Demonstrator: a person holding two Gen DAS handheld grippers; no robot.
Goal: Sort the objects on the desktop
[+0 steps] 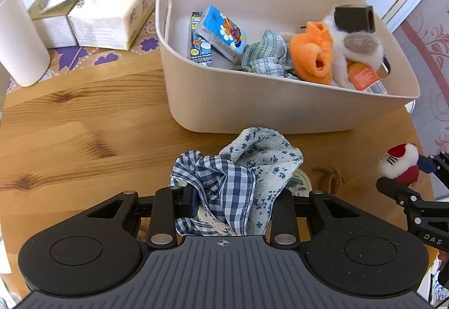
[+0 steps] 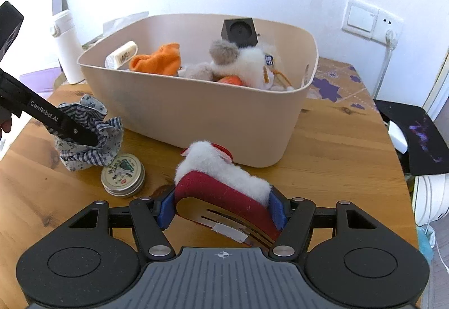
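My left gripper [image 1: 233,205] is shut on a bundle of blue checked and flowered cloth [image 1: 241,171], held just in front of the beige bin [image 1: 252,104]. The same cloth [image 2: 89,135] and left gripper [image 2: 92,140] show at the left of the right wrist view. My right gripper [image 2: 221,208] is shut on a red and white plush hair clip [image 2: 221,180], near the bin's front wall [image 2: 210,118]. The clip [image 1: 401,166] also shows at the right edge of the left wrist view. The bin holds a plush toy [image 1: 350,48], an orange sock [image 1: 311,53], a checked cloth, a tissue pack [image 1: 221,31] and a dark cube [image 1: 355,17].
A round tin [image 2: 123,174] lies on the wooden table [image 1: 84,135] beside the cloth. Tissue boxes [image 1: 112,17] and a white bottle [image 2: 66,48] stand behind the bin at the left. A mouse pad with a white mouse [image 2: 398,135] lies at the right table edge.
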